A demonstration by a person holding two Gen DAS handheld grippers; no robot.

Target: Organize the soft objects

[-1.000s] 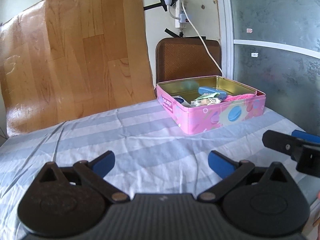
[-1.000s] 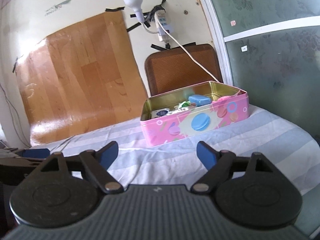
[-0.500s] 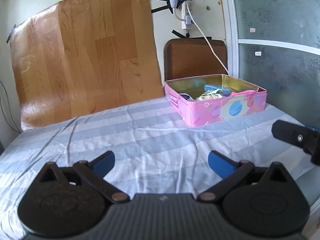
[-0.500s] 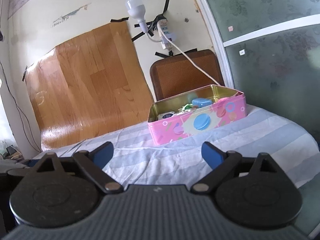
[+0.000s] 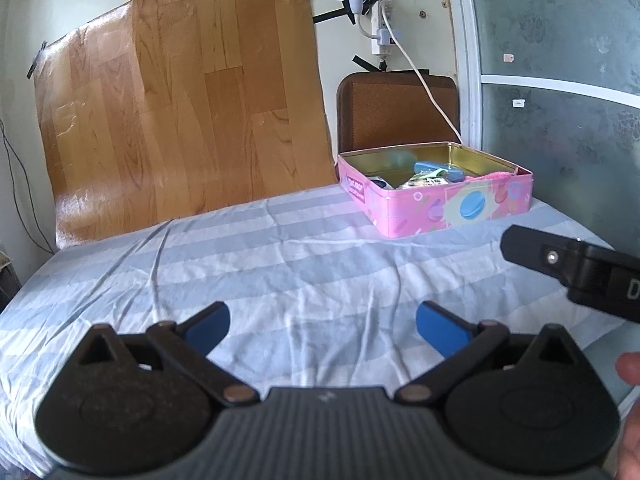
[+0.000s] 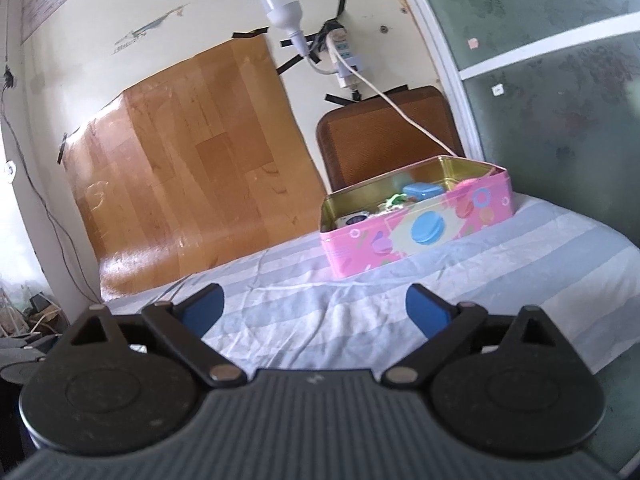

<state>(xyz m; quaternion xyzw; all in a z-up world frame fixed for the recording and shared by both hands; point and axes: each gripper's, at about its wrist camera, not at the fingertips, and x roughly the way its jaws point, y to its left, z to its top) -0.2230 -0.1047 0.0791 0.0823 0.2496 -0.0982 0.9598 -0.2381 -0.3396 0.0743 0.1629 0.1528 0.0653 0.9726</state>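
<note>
The jaws of both the left gripper [image 5: 322, 326] and the right gripper [image 6: 314, 307] are spread and nothing is held. Both are kept above the striped bed sheet [image 5: 280, 264], well apart from the pink tin [image 5: 444, 204], where soft items [image 5: 432, 176] are already gathered, probably for storage.

Both wrist views low over bed [image 5: 280, 264], facing wall; share pink tin [image 6: 416, 232].
</note>
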